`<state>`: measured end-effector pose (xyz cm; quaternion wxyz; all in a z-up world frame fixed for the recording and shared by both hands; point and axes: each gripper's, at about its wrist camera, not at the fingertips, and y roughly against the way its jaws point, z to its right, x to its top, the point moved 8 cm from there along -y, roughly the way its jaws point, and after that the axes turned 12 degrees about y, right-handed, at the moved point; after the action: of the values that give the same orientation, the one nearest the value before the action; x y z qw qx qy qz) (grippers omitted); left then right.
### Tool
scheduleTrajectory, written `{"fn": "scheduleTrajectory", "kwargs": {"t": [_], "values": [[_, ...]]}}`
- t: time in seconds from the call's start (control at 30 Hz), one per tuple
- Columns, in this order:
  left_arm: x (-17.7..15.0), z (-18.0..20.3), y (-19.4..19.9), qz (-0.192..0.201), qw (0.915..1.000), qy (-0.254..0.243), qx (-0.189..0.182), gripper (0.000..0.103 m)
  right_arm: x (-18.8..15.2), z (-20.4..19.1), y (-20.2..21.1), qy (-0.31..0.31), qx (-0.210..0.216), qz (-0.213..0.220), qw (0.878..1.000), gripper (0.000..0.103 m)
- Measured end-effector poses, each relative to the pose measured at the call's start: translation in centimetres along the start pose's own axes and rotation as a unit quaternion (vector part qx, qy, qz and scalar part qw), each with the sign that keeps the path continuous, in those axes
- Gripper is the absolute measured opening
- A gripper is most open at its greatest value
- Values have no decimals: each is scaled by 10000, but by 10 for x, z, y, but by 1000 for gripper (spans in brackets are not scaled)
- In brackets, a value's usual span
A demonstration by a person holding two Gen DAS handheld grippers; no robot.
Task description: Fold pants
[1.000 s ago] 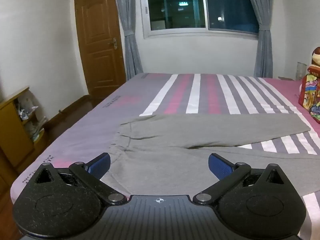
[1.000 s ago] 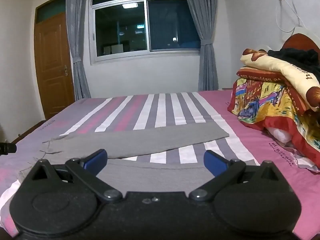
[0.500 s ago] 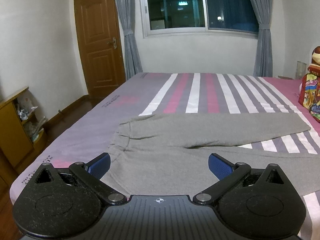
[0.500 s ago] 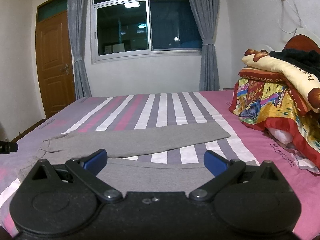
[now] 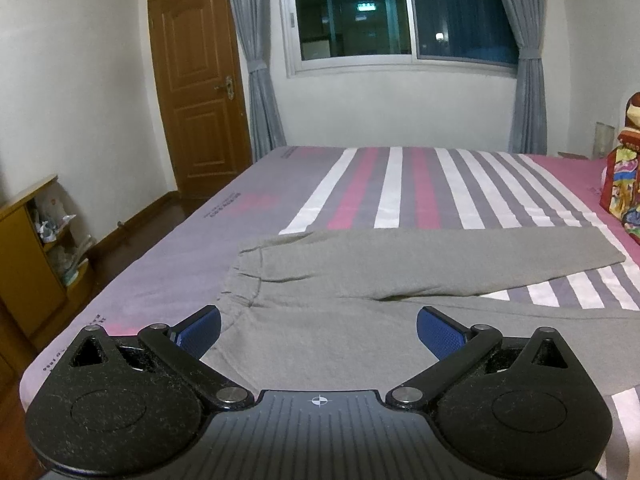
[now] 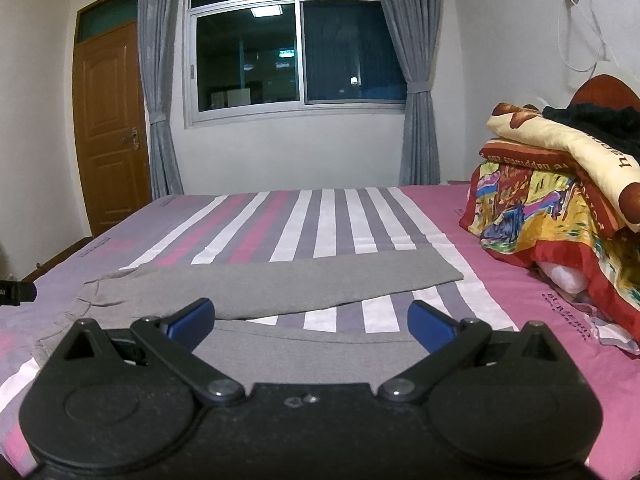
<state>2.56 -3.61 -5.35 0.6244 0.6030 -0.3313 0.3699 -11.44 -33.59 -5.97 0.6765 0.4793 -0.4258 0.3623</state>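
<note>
Grey pants (image 5: 360, 280) lie flat on the striped bed, waistband to the left, both legs running right and spread in a narrow V. My left gripper (image 5: 318, 330) is open and empty, hovering above the waist end. My right gripper (image 6: 310, 322) is open and empty, above the near leg of the pants (image 6: 280, 284). The near leg's lower edge is hidden behind both grippers.
The bed (image 5: 392, 184) has pink, white and grey stripes. A pile of colourful blankets (image 6: 560, 200) sits at the right on the bed. A wooden shelf (image 5: 32, 248) stands left of the bed, a door (image 5: 196, 80) beyond it.
Both grippers stay open. The views have shifted only slightly; the pants have not moved.
</note>
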Motion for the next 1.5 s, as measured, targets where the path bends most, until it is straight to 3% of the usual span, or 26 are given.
{"fn": "scheduleTrajectory", "kwargs": {"t": [0.33, 0.8, 1.07, 1.5], "values": [[3, -5, -12, -72, 10000, -17, 22, 103, 10, -4, -7, 395, -110, 386, 9984, 103], [7, -10, -53, -238, 9997, 29, -3, 103, 16, -20, -40, 239, 205, 103, 9995, 103], [15, -8, -85, -208, 9997, 57, 78, 103, 28, -37, -63, 297, 408, 228, 9985, 103], [34, -20, -141, -245, 9986, -11, 469, 103, 42, -69, -113, 520, 844, 71, 9951, 100]]}}
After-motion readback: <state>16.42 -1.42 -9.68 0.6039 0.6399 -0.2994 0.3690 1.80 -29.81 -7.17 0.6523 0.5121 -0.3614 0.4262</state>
